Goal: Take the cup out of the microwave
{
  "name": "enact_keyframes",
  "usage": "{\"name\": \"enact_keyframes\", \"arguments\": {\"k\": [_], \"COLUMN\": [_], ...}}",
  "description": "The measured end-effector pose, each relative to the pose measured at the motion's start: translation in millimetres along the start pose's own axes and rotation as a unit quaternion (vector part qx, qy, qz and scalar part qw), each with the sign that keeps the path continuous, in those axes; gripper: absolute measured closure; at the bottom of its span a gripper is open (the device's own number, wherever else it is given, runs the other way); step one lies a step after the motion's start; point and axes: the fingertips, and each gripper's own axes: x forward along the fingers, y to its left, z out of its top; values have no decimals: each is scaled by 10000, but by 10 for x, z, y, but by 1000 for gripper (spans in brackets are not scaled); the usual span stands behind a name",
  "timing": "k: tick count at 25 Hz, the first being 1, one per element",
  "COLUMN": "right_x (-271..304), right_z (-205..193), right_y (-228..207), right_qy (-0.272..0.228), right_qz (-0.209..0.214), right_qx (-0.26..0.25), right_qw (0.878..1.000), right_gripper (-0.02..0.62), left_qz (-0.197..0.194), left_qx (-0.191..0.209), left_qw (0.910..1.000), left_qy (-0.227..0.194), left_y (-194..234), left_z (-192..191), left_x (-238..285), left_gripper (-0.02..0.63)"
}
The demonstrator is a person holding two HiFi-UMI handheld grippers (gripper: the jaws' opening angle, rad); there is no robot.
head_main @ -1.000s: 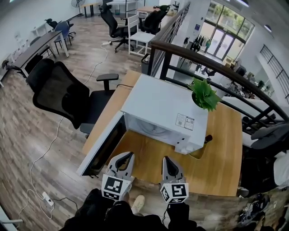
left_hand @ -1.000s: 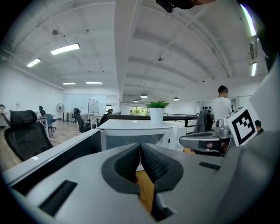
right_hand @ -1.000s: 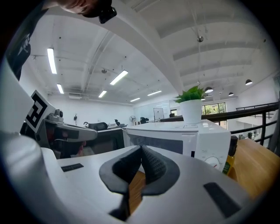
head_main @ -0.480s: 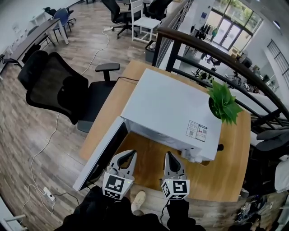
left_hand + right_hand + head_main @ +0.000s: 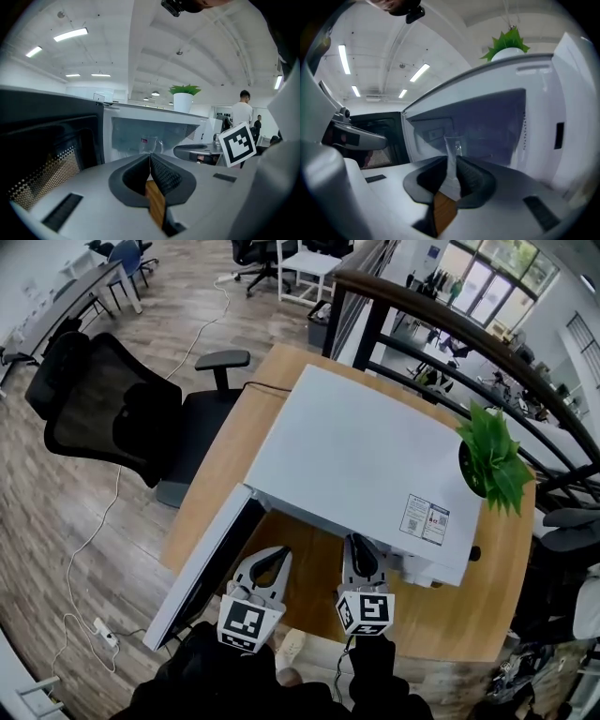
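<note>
Open-plan office, wooden desk (image 5: 441, 615) with a white microwave (image 5: 356, 456) whose door (image 5: 202, 573) is hanging wide open, so that part's done. The clear glass cup (image 5: 453, 144) is sitting inside the cavity, straight ahead of both grippers, standing upright, long axis vertical, mouth up. Left gripper (image 5: 277, 554) is clenching on nothing; right gripper (image 5: 356, 542) has just been opening its jaws a crack, nothing between them. Reaching in, gripping and lifting out are all waiting

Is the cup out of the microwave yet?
Not yet. Done: the microwave door is open. In hand: nothing; the right hand-held gripper, its jaws just starting to open, points at the cup inside. Still to do: grab it and lift it out.
</note>
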Motion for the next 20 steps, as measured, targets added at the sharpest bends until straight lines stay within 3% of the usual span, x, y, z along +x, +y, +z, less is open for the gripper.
{"name": "enact_keyframes", "arguments": {"k": [1, 2, 11, 20], "right_x": [62, 118, 460, 660], "right_z": [-33, -61, -111, -83], "right_y": [-2, -4, -57, -21], "right_qy": [43, 81, 174, 160], "right_qz": [77, 135, 358, 527], "right_qx": [31, 38, -109, -219], "right_qw": [10000, 9999, 9991, 9982], "right_gripper": [480, 445, 380, 393], "left_qz": [1, 2, 25, 27], "left_qx": [-3, -8, -109, -123], "left_qw": [10000, 10000, 9999, 9999], "left_qy": [25, 46, 45, 43], "left_y": [9, 18, 95, 144], "left_z": [-25, -47, -86, -72], "left_x": [20, 38, 98, 118], "left_gripper": [581, 581, 581, 581]}}
